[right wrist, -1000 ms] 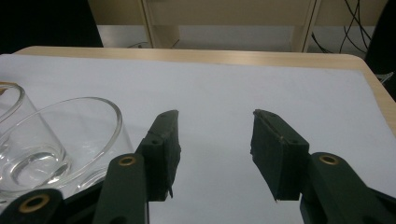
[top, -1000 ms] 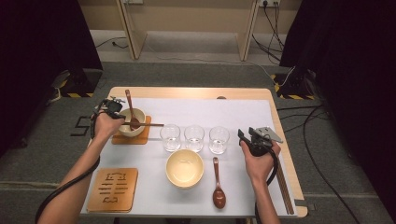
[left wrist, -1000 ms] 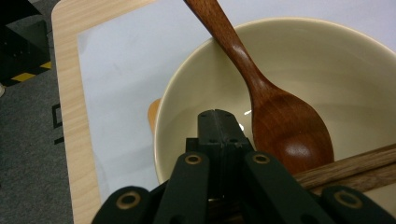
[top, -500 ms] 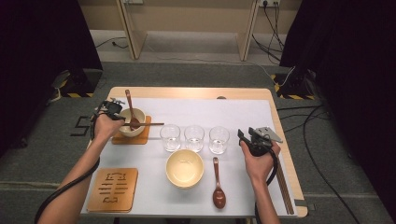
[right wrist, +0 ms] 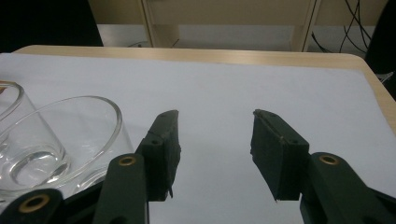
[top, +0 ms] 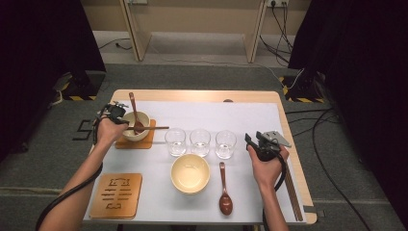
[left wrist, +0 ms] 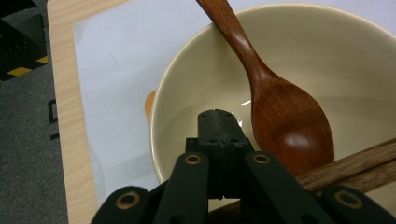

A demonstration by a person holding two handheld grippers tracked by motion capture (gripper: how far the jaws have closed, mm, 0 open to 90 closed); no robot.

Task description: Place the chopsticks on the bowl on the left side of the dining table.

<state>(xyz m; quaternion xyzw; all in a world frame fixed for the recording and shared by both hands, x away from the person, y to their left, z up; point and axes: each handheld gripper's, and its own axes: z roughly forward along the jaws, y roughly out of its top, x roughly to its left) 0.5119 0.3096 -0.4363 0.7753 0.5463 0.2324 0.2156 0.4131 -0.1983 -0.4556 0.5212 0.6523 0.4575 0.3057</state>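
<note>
Over bowl, left claw unmoved

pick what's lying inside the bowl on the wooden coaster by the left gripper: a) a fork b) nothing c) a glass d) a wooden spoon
d: the left gripper view shows a brown wooden spoon with its scoop resting inside the cream bowl, handle leaning over the rim; the high view shows the same on the coaster.

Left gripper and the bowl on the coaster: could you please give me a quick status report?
Left gripper shut, tips over bowl. Wooden spoon inside bowl, chopsticks across rim. Right gripper open, empty, beside nearest glass.
</note>
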